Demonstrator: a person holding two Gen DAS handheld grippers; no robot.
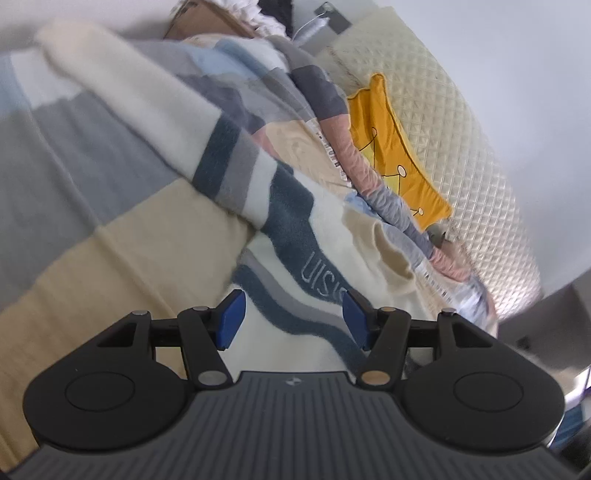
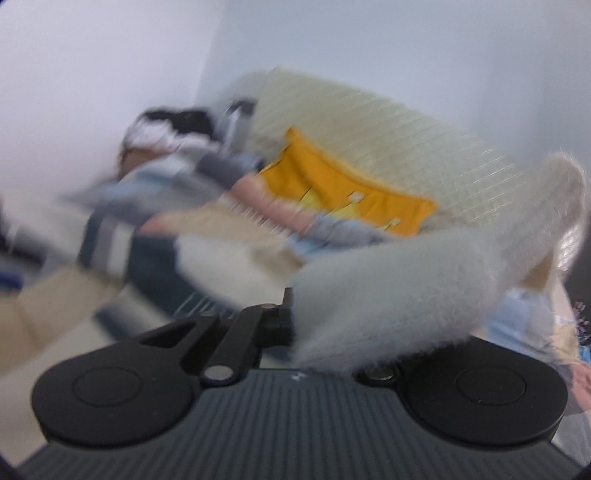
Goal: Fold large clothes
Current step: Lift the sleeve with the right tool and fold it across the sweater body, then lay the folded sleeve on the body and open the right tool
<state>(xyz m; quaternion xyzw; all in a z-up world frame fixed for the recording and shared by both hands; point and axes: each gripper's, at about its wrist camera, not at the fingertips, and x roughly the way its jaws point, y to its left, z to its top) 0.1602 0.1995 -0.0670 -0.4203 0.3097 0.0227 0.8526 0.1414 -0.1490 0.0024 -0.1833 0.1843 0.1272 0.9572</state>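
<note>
A fuzzy cream sweater (image 1: 317,266) with dark teal and grey stripes lies on the bed, one sleeve (image 1: 155,110) stretching to the upper left. My left gripper (image 1: 293,319) is open just above the sweater's body, blue pads (image 1: 232,319) apart, holding nothing. In the blurred right wrist view my right gripper (image 2: 314,325) is shut on a fuzzy pale sleeve or edge of the sweater (image 2: 424,280), which is lifted and drapes over the fingers, hiding the tips. The rest of the sweater (image 2: 147,251) lies to the left.
The bed cover (image 1: 92,206) has grey, beige and blue blocks. A yellow pillow (image 1: 391,147) leans on a cream quilted headboard (image 1: 443,122). A bunched patchwork quilt (image 1: 258,81) lies behind the sweater. White walls stand around, and a cardboard box (image 1: 199,22) is at the far corner.
</note>
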